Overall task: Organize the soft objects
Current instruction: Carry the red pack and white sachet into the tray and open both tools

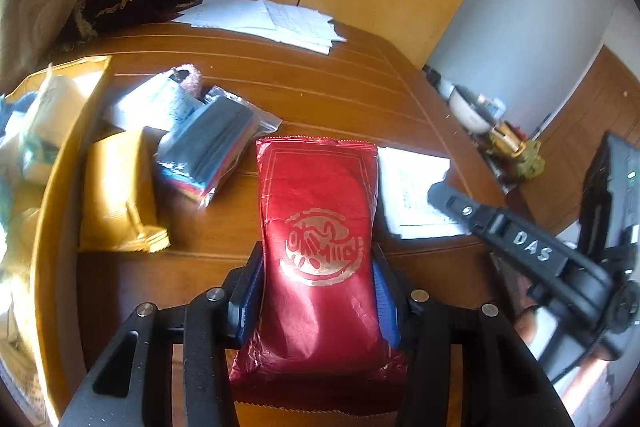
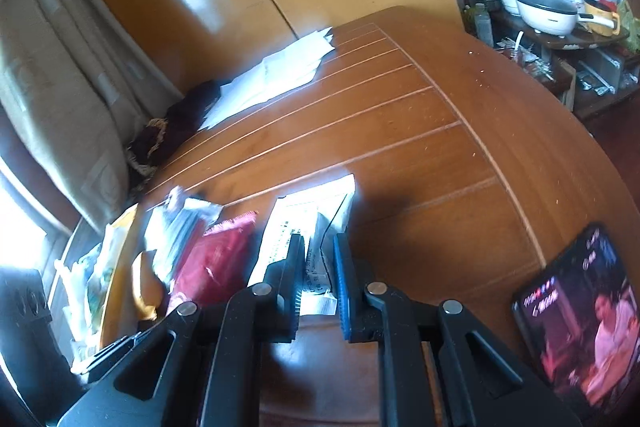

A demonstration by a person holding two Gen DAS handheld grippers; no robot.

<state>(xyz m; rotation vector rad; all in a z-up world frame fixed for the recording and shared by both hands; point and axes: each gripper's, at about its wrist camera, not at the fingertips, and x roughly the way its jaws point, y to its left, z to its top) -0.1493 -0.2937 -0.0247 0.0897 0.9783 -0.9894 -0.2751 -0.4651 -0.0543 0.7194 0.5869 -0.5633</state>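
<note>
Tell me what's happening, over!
Left gripper shut on shiny red foil packet. Right gripper shut, holding nothing, over white printed paper. Clear bag of coloured cloths close ahead-left. Over.

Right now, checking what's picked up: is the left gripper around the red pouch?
Yes, the left gripper has its blue pads on either side of the red pouch.

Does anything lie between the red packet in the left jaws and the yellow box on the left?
Yes. A yellow packet and a clear bag of cloths lie on the table between the red packet and the yellow box.
</note>
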